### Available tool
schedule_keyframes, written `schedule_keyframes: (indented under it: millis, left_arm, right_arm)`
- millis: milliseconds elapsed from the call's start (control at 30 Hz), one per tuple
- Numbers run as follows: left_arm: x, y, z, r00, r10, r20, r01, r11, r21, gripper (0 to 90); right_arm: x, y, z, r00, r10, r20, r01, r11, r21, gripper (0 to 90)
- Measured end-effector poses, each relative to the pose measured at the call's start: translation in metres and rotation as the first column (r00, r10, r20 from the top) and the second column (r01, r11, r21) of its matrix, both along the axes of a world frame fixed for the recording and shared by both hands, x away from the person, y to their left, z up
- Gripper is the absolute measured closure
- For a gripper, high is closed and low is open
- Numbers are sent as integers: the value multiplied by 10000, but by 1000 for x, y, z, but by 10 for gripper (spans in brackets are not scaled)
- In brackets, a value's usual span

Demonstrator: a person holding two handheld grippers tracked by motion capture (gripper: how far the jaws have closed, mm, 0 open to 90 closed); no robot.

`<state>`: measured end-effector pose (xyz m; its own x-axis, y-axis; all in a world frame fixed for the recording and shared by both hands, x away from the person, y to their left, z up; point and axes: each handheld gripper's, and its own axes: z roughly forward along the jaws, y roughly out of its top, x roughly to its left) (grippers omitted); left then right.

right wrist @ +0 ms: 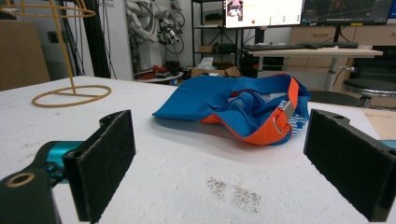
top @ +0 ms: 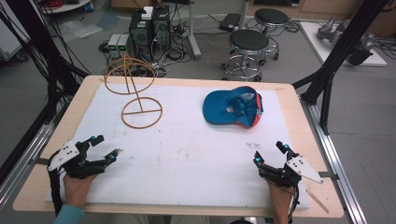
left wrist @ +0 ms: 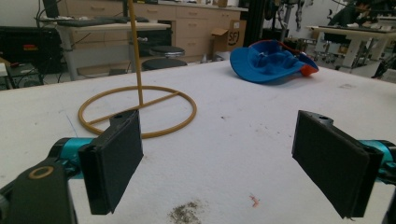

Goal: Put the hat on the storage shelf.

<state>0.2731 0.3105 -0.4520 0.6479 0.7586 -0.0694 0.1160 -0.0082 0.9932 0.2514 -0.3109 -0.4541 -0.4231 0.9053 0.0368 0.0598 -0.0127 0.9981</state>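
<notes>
A blue cap point(top: 233, 108) with orange trim lies upside down on the white mat, right of centre; it also lies ahead in the right gripper view point(right wrist: 243, 109) and far off in the left gripper view point(left wrist: 271, 60). A yellow wire hat stand point(top: 135, 91) with a ring base point(left wrist: 137, 112) stands at the back left point(right wrist: 70, 95). My left gripper point(top: 106, 147) rests near the front left, jaws wide open and empty point(left wrist: 219, 163). My right gripper point(top: 271, 153) sits near the front right, also open with nothing between its pads point(right wrist: 219, 168).
The white mat point(top: 187, 154) covers most of the wooden table point(top: 299, 121). Round stools point(top: 247, 46), computer towers point(top: 149, 28) and cables stand on the floor beyond the far edge. Black frame posts point(top: 336, 56) rise at both sides.
</notes>
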Motion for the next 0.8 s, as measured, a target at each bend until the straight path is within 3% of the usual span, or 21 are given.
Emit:
schedule_keyframes:
  millis: [400,667,800]
  left_arm:
    - [0,0,0,10000,71,56,-70,9999,-97,165]
    - [0,0,0,10000,19,65,-18,10000,-85,165]
    - [0,0,0,10000,17,67,-17,10000,-84,165]
  right_arm:
    - [1,-1,1,9999,-40,-124,41,9999,102,79]
    - [2,2,1,9999,10,-120,-13,9997,-233,79]
    - [4,3,2,9994,-27,-350,18,9996,-265,79]
